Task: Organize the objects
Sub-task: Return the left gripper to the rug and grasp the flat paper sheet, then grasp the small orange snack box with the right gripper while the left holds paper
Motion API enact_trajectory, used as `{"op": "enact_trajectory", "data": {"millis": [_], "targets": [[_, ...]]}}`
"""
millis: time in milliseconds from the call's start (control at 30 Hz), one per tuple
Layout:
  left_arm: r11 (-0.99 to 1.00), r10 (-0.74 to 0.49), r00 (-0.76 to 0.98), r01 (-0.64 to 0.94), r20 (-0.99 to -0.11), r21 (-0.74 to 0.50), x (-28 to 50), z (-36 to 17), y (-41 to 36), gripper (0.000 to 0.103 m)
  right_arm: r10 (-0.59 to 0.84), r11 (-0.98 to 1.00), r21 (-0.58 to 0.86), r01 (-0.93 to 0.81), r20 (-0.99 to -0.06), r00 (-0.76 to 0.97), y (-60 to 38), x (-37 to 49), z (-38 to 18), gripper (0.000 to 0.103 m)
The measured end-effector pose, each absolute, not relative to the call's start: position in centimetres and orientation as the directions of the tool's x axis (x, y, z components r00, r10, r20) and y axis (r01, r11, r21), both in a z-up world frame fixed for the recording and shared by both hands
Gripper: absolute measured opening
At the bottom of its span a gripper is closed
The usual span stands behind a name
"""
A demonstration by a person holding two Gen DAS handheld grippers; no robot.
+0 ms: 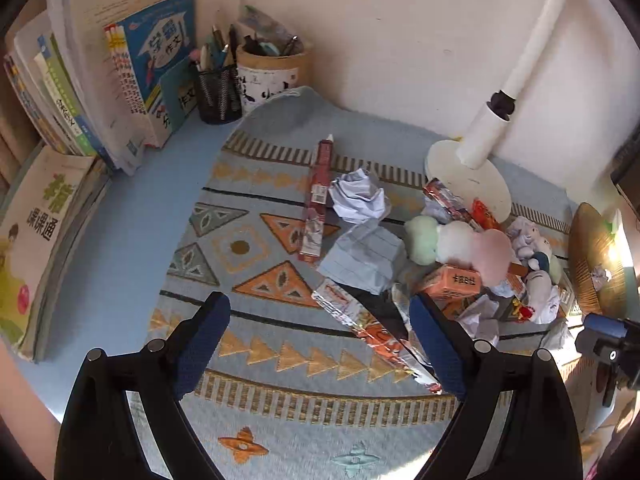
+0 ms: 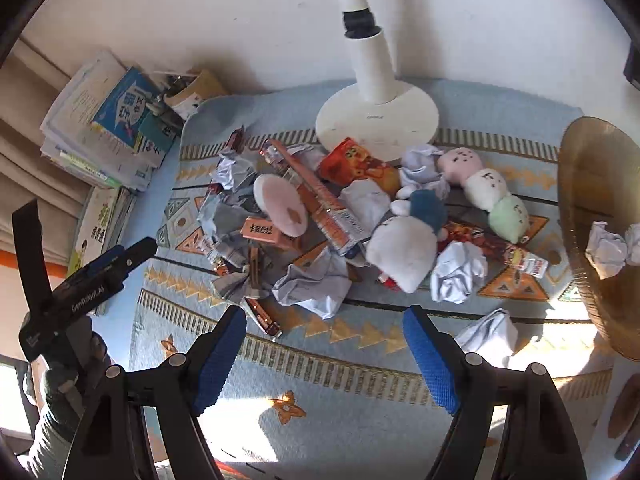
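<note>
A pile of clutter lies on the patterned mat (image 2: 360, 380): crumpled paper balls (image 2: 316, 284), snack wrappers (image 1: 372, 332), an orange box (image 2: 264, 232), a white-and-blue plush (image 2: 408, 240) and a pink, white and green plush (image 2: 484, 188). My right gripper (image 2: 325, 320) is open just in front of the pile, holding nothing. My left gripper (image 1: 318, 312) is open too, low over the mat; a long foil wrapper lies by its right finger. A woven basket (image 2: 580, 184) at the right holds crumpled paper (image 2: 608, 248).
A white lamp base (image 2: 376, 120) stands behind the pile by the wall. Books (image 1: 104, 92) and two pen holders (image 1: 218, 92) fill the back left corner. More books (image 1: 32, 248) lie flat at the left edge. A long red packet (image 1: 316, 200) lies apart from the pile.
</note>
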State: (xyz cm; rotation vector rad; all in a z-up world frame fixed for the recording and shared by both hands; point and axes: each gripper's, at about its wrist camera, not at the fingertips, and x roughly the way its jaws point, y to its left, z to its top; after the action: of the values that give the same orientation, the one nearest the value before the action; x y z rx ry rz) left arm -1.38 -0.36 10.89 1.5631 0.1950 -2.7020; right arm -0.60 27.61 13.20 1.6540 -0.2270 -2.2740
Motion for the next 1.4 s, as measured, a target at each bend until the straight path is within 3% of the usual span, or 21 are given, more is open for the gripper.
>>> {"op": "enact_trajectory", "data": {"millis": [167, 333, 567, 867, 933, 1067, 1133, 1233, 1400], "targets": [[-0.991, 0.04, -0.508, 0.09, -0.861, -0.099, -3.0, 11.1, -3.5, 0.091, -0.318, -0.94, 0.261, 0.218, -0.904, -0.287, 23.6, -0.4, 12.9, 0.078], [-0.992, 0.099, -0.506, 0.015, -0.857, -0.123, -4.9, 11.0, -3.1, 0.091, -0.273, -0.959, 0.228, 0.167, -0.9, -0.339, 23.9, -2.0, 14.0, 0.078], [-0.957, 0.273, -0.407, -0.204, -0.872, -0.204, -7.6, 8.4, 0.5, 0.091, -0.364, -0.931, 0.346, 0.112, -0.899, -0.244, 23.2, -4.5, 11.6, 0.078], [-0.885, 0.354, -0.28, -0.41, -0.892, -0.222, -10.8, 5.1, 3.5, 0.085, -0.422, -0.905, 0.426, 0.006, -0.893, -0.157, 20.6, -8.8, 7.9, 0.078], [-0.877, 0.365, -0.264, -0.42, -0.893, -0.234, -11.1, 4.7, 3.5, 0.079, -0.409, -0.91, 0.414, -0.005, -0.901, -0.144, 19.8, -9.5, 7.3, 0.075], [-0.872, 0.37, -0.239, -0.422, -0.898, -0.247, -11.4, 3.8, 3.4, 0.078, -0.374, -0.925, 0.379, -0.018, -0.92, -0.112, 19.0, -10.4, 6.1, 0.068], [-0.869, 0.371, -0.25, -0.434, -0.894, -0.239, -11.1, 3.8, 3.6, 0.078, -0.375, -0.925, 0.38, -0.031, -0.922, -0.1, 19.1, -10.6, 5.6, 0.048], [-0.852, 0.411, -0.228, -0.441, -0.883, -0.283, -10.9, 4.0, 3.7, 0.055, -0.384, -0.921, 0.388, -0.023, -0.918, -0.102, 19.4, -10.3, 5.9, 0.046], [-0.866, 0.417, -0.286, -0.413, -0.863, -0.282, -10.1, 6.1, 3.0, 0.052, -0.499, -0.865, 0.501, 0.029, -0.852, -0.157, 21.3, -7.5, 9.4, 0.044]]}}
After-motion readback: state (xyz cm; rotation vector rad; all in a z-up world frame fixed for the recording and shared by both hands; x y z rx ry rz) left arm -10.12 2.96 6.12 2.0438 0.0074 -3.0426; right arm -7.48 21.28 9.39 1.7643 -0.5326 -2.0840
